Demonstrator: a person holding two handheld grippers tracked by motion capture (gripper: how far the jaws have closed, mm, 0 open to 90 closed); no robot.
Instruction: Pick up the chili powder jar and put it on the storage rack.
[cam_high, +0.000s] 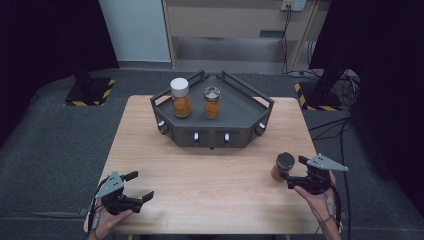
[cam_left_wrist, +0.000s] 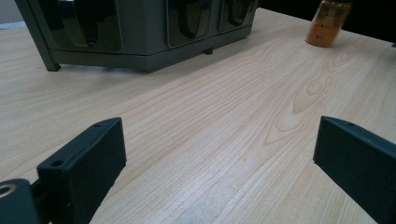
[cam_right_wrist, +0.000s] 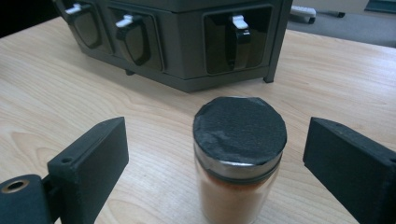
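A dark grey angular tray (cam_high: 235, 107) on a base with white-tipped levers stands at the far middle of the wooden table (cam_high: 210, 175). On it stand a white-capped jar (cam_high: 180, 97) of orange powder and a grey-capped jar (cam_high: 211, 102). A third jar with a black lid (cam_high: 283, 165) (cam_right_wrist: 239, 161) stands upright on the table at the right, between the jaws of my open right gripper (cam_high: 294, 172) (cam_right_wrist: 215, 158); the pads do not touch it. My left gripper (cam_high: 140, 186) (cam_left_wrist: 219, 158) is open near the front left edge, with bare wood between its jaws.
The tray base (cam_left_wrist: 135, 32) (cam_right_wrist: 187, 42) shows recessed levers along its front faces. The black-lidded jar (cam_left_wrist: 328, 23) appears far off in the left gripper view. Grey carpet, black stands with yellow-striped bases and cables surround the table.
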